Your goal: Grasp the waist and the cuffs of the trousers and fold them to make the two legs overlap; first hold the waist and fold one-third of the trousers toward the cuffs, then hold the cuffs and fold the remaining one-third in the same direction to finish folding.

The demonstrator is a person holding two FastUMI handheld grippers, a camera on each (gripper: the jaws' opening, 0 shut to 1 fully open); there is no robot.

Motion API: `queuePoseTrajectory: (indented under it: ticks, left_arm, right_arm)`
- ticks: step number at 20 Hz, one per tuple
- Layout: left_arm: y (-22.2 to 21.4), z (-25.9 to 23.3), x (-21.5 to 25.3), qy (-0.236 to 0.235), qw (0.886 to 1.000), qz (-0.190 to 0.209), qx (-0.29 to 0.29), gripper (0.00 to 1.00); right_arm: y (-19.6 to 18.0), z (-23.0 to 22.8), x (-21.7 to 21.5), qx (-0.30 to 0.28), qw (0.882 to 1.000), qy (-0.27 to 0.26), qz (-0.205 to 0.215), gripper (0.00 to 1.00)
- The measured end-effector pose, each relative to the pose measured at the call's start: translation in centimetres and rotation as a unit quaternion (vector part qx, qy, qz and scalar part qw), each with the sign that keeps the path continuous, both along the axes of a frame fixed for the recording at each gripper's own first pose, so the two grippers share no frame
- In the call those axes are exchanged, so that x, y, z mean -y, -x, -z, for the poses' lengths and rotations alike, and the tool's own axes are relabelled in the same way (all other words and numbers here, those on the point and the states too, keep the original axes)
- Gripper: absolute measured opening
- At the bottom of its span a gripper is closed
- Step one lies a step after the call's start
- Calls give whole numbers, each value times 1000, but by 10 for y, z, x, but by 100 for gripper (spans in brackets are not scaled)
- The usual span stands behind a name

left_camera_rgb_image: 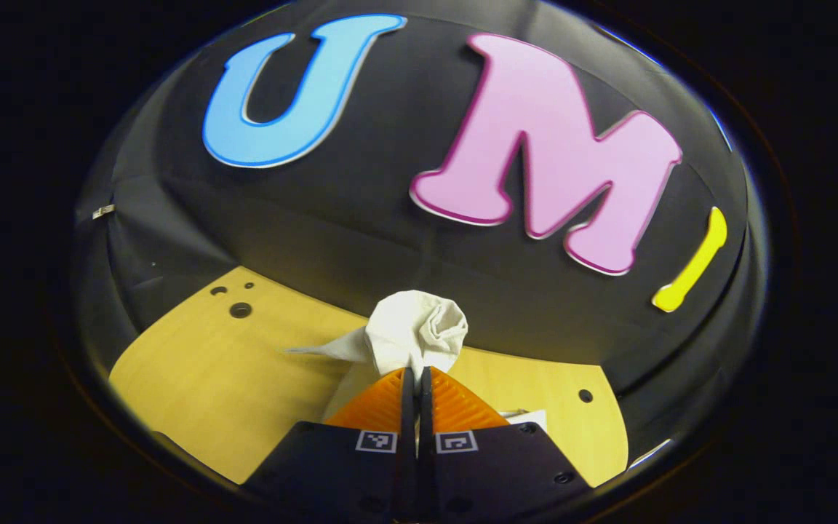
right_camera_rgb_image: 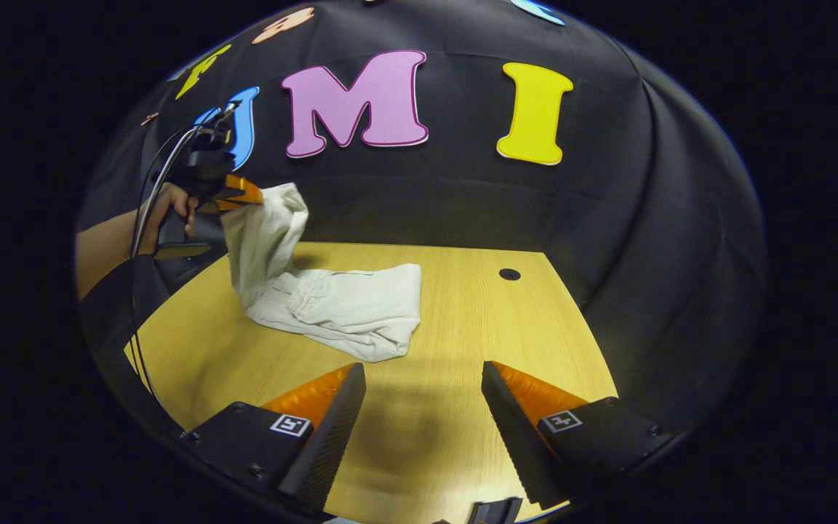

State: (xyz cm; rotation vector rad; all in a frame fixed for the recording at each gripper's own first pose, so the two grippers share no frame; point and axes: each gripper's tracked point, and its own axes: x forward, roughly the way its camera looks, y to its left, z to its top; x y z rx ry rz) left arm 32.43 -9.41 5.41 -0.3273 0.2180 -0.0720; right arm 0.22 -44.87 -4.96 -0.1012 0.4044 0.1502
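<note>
Gripping a bunched wad of pale cloth, the left claw (left_camera_rgb_image: 416, 372) has its two fingers pressed together on one end of the trousers (right_camera_rgb_image: 332, 306), and in the left gripper view that bundle puffs up right above the fingertips. Over in the right gripper view you can see the same claw off to the left, raised above the worktop (right_camera_rgb_image: 463, 335) near its left edge, with a hand (right_camera_rgb_image: 168, 207) wrapped round its handle and a dark sleeve (right_camera_rgb_image: 110, 291) below. From that pinch the cloth hangs down in a twisted column and meets the wood. The remainder of the trousers lies in a crumpled heap on the worktop, left of centre and towards the back edge, its right-hand end rounded over and casting a shadow. The right claw (right_camera_rgb_image: 423, 382) sits low over the near edge, fingers spread wide apart, nothing between them, bare wood showing in the gap. It is well apart from the heap, which lies ahead and to its left. A small round hole (right_camera_rgb_image: 509, 274) marks the worktop near the back right corner.
</note>
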Motion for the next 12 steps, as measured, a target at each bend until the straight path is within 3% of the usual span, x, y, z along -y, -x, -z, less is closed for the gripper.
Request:
queuePoseTrajectory:
  ticks: [7,12]
  left_arm:
    - [12,1,120,-11,999,52,10,5]
    - [21,26,177,-35,997,71,-2,5]
  right_arm:
    - [10,1,29,5,1000,-7,-19,98]
    - [18,3,64,6,1000,-8,-17,98]
